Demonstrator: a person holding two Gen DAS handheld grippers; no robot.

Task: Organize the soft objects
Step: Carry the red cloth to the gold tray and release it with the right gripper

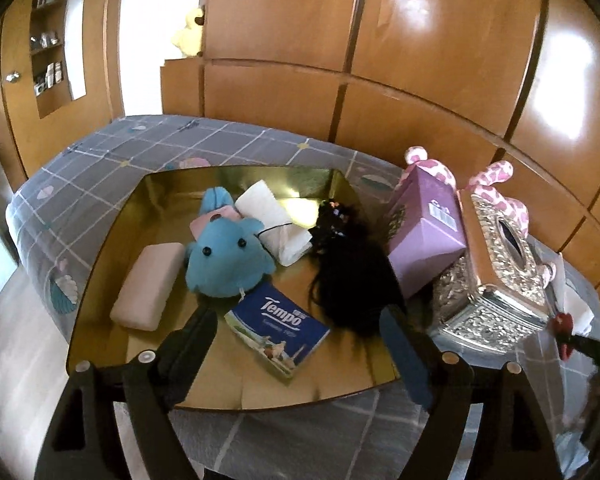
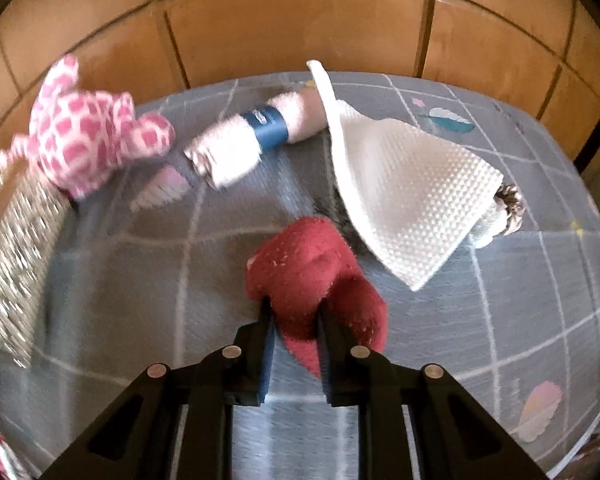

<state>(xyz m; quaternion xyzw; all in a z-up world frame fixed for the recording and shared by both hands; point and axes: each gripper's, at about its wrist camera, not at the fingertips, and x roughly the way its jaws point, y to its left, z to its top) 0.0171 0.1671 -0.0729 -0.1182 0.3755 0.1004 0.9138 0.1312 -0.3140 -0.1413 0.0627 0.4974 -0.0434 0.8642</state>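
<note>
In the right wrist view my right gripper point(image 2: 294, 312) is shut on a dark red plush piece point(image 2: 312, 276) and holds it above the grey checked cloth point(image 2: 140, 280). Beyond it lie a white textured cloth point(image 2: 404, 196), a rolled pink-white towel with a blue band point(image 2: 256, 136) and a pink spotted plush point(image 2: 88, 128). In the left wrist view my left gripper point(image 1: 300, 320) is open and empty over the gold tray point(image 1: 108, 280). The tray holds a blue plush point(image 1: 228, 256), a pink pad point(image 1: 148, 284), a Tempo tissue pack point(image 1: 276, 328), white paper point(image 1: 272, 220) and a black wig point(image 1: 348, 272).
A purple box point(image 1: 428, 224) and a silver ornate tissue box point(image 1: 496, 276) stand right of the tray, with the pink spotted plush point(image 1: 496, 184) behind them. The silver box also shows in the right wrist view point(image 2: 12, 264). Wooden wall panels point(image 1: 420, 60) close off the back.
</note>
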